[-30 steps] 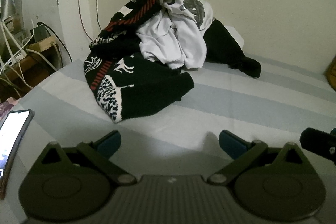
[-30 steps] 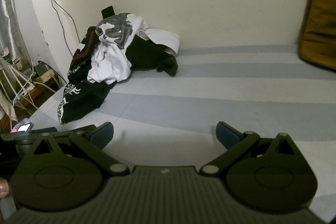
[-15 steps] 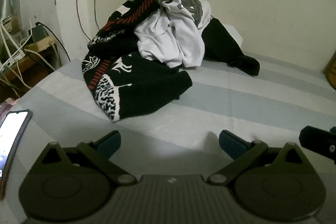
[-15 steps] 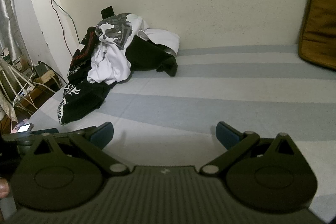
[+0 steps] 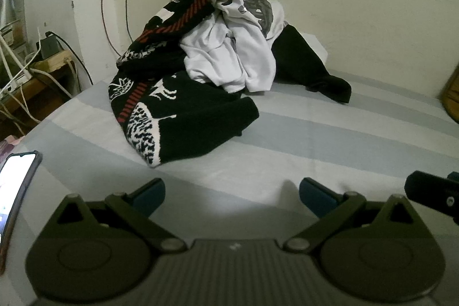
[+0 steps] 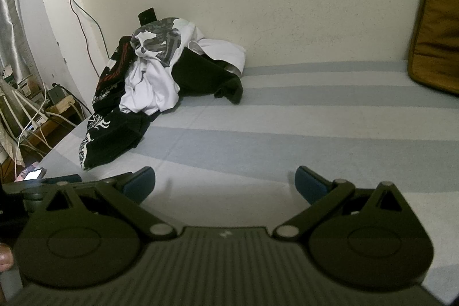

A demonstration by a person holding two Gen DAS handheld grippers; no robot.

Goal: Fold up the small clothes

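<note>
My left gripper (image 5: 231, 192) was held low over the striped bedsheet (image 5: 330, 139), its blue-padded fingers (image 5: 149, 192) spread wide apart with nothing between them. My right gripper (image 6: 225, 184) was in the same condition: fingers (image 6: 311, 185) wide apart, nothing gripped, poised above bare sheet. The pile of clothes (image 5: 218, 59) lay ahead of both grippers, at the far left of the bed and heaped up against the wall (image 5: 344, 19), well apart from either set of fingertips. In the left wrist view the pile was straight ahead; in the right wrist view it sat ahead and to the left. A black patterned sweater (image 5: 183, 116) with white and red motifs formed the near edge of the heap and spilled forward onto the sheet. A white garment (image 5: 232, 62) lay crumpled over it, topped by a grey-printed section (image 5: 249, 2). A plain black garment (image 5: 309, 70) trailed out to the right of the pile along the sheet. A lit phone (image 5: 14, 185) rested on the sheet's left edge, beside the left gripper. A brown cushion (image 6: 436, 27) stood against the wall at the far right. Cables and a small wooden shelf (image 5: 48, 65) were noted beyond the bed's left side.
</note>
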